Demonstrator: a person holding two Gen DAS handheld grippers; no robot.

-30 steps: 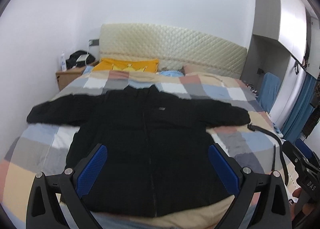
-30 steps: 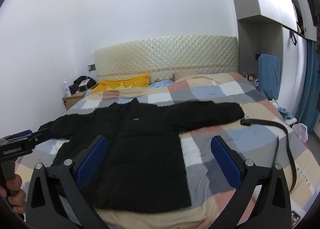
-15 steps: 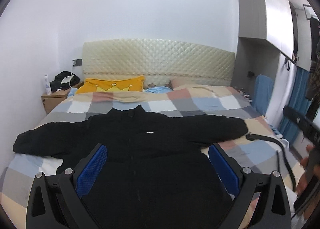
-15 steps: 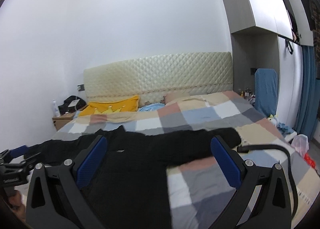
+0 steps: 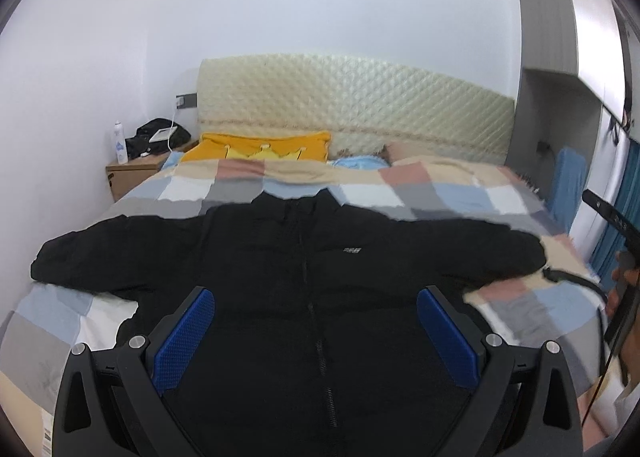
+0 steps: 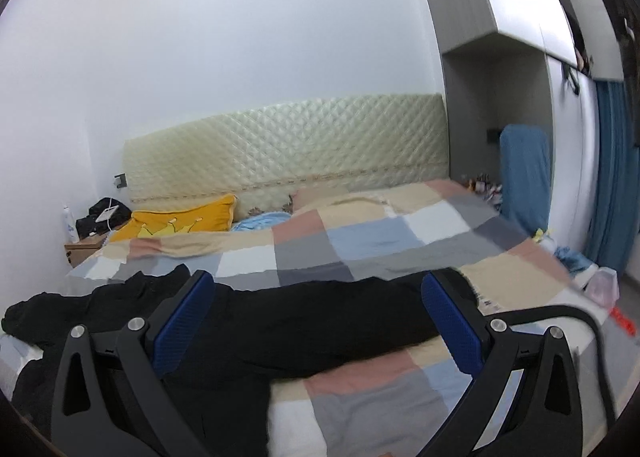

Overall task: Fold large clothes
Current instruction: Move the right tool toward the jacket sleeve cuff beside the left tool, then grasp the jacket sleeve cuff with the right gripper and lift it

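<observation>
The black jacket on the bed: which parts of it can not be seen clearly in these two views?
- Hem of the black jacket: left wrist view, hidden behind the left tongs and cut by the bottom edge.
- Its chest logo: too small and blurred to read.
- Its body: right wrist view, mostly behind the right tongs; only one sleeve shows clearly.

A black zip-front jacket (image 5: 304, 297) lies flat, face up, sleeves stretched toward nine and three o'clock, collar toward twelve, hem toward six. The zipper looks closed, though blur makes that uncertain.
</observation>
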